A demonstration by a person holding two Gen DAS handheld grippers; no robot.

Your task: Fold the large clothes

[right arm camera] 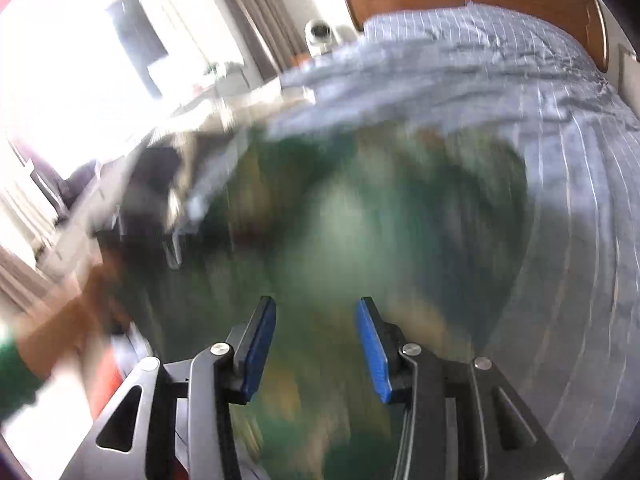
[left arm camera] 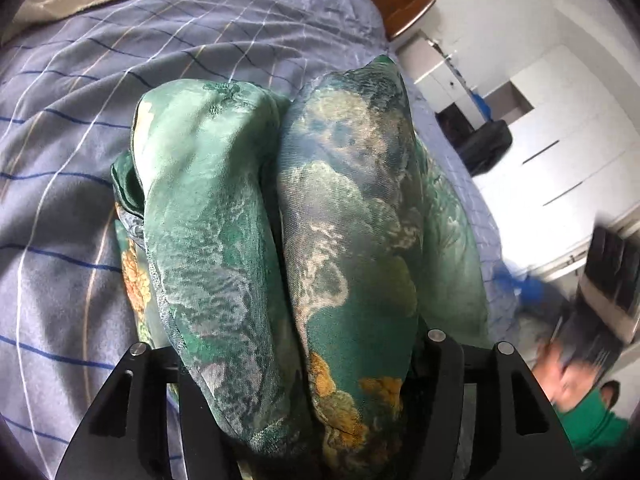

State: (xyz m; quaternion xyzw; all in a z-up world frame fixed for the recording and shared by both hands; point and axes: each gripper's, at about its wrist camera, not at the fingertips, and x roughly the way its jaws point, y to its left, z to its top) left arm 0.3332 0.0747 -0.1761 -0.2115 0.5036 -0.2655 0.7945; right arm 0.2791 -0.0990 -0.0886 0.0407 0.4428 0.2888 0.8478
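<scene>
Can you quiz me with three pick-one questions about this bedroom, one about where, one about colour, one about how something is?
1. Where does the garment lie?
A on the bed
B on the floor
C in a cupboard

2. What is its main colour?
A red
B green
C white

3. How are the right gripper fingers?
A pressed together
B apart, nothing pinched
C missing

Answers: 1 A, the checked bedsheet surrounds it. 2 B, green cloth with orange flowers. 3 B, a clear gap shows between the blue pads.

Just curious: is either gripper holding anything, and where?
Right gripper: nothing, open above the cloth. Left gripper: cloth drapes over its fingers, hiding them; cannot tell.
</scene>
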